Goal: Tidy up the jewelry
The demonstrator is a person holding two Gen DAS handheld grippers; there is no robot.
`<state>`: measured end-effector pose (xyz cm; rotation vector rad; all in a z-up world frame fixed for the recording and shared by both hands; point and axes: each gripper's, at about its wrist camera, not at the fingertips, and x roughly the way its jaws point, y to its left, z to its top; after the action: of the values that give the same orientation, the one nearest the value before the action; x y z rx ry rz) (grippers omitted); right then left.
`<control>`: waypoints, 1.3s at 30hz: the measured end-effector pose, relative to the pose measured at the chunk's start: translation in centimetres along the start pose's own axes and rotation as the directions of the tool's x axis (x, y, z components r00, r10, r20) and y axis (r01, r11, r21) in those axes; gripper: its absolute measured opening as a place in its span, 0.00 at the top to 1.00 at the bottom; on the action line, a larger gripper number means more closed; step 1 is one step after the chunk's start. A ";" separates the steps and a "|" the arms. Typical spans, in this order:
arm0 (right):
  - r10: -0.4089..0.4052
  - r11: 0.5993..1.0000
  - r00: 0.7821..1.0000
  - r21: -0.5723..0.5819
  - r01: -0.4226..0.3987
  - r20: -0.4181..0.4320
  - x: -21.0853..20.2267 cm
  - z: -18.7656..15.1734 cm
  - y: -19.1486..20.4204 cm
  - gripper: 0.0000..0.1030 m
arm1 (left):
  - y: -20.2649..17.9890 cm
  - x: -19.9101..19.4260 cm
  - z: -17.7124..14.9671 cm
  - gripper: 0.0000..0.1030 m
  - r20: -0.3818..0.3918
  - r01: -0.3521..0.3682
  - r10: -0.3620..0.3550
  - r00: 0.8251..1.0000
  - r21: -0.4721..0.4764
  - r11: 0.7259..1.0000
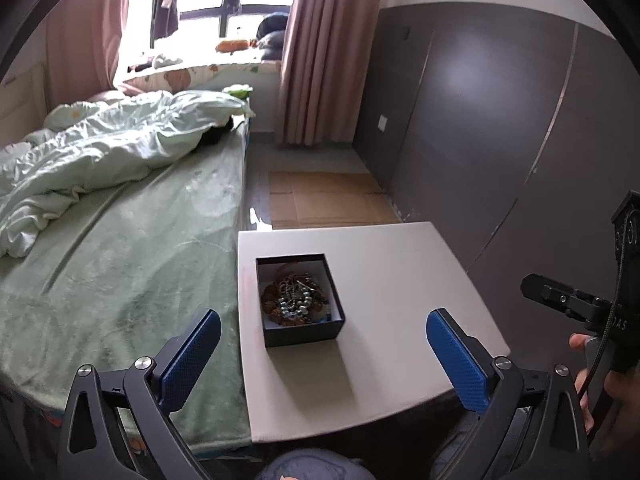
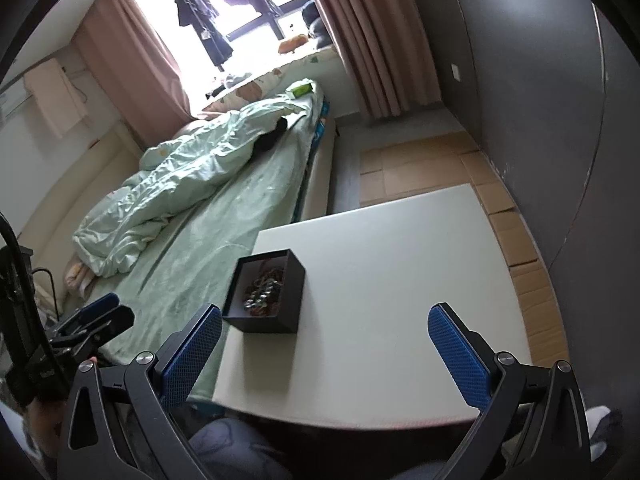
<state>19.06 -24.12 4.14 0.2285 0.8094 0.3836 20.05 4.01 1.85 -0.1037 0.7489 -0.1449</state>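
Note:
A small black open box (image 1: 300,300) sits on the white table (image 1: 400,280), near its left side. Inside lies a tangle of jewelry (image 1: 296,300): beaded bracelets, chains and brown beads. The box also shows in the right wrist view (image 2: 266,292), with the jewelry (image 2: 262,288) inside. My left gripper (image 1: 324,344) is open and empty, held above the table's near edge with the box between and beyond its blue pads. My right gripper (image 2: 326,344) is open and empty, to the right of the box over the white table (image 2: 400,280).
A bed with a green sheet (image 1: 120,248) and a crumpled quilt (image 1: 100,148) runs along the table's left side. Cardboard sheets (image 1: 320,196) cover the floor beyond the table. A dark wall (image 1: 500,120) stands to the right. The right gripper's body (image 1: 580,304) shows at the far right.

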 end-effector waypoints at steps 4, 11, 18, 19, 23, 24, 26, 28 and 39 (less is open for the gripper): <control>-0.008 0.999 1.000 -0.035 0.009 0.017 -2.5 -1.1 1.3 0.00 | -0.4 -2.8 -1.1 0.00 0.055 -0.002 0.002 0.998 -0.005 1.000; 0.011 0.998 0.997 -0.060 -0.006 0.081 -6.6 -3.6 2.6 0.00 | -0.5 -6.6 -3.3 0.00 0.124 -0.008 0.010 0.992 -0.021 1.000; -0.031 0.995 0.993 -0.089 0.041 0.110 -9.4 -5.9 4.1 0.00 | -0.4 -10.4 -6.0 0.00 0.177 -0.025 0.032 0.984 -0.045 0.999; -0.030 0.995 0.993 -0.095 0.041 0.113 -9.8 -6.3 4.3 0.00 | -0.5 -10.8 -6.3 0.00 0.183 -0.029 0.037 0.982 -0.045 0.999; -0.032 0.994 0.991 -0.103 0.046 0.131 -11.4 -7.9 4.9 0.00 | -1.0 -12.5 -7.9 0.00 0.215 -0.039 0.047 0.976 -0.040 0.998; -0.032 0.993 0.990 -0.105 0.046 0.136 -11.6 -8.2 4.9 0.00 | -1.1 -12.9 -8.3 0.00 0.221 -0.041 0.049 0.974 -0.039 0.998; -0.038 0.992 0.989 -0.117 0.055 0.146 -12.3 -9.0 5.2 0.00 | -1.3 -13.5 -8.9 0.00 0.232 -0.042 0.049 0.971 -0.037 0.998; -0.039 0.991 0.987 -0.119 0.058 0.159 -12.8 -9.8 5.3 0.00 | -1.6 -14.2 -9.7 0.00 0.247 -0.038 0.046 0.968 -0.036 0.999; -0.083 0.990 0.974 -0.091 0.105 0.213 -15.7 -13.9 3.8 0.00 | -2.9 -13.8 -12.1 0.00 0.224 -0.012 0.017 0.974 -0.021 1.000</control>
<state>-2.03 -26.45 6.43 0.1319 0.5899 0.3049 1.51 2.93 2.76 -0.1309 0.5254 -0.1098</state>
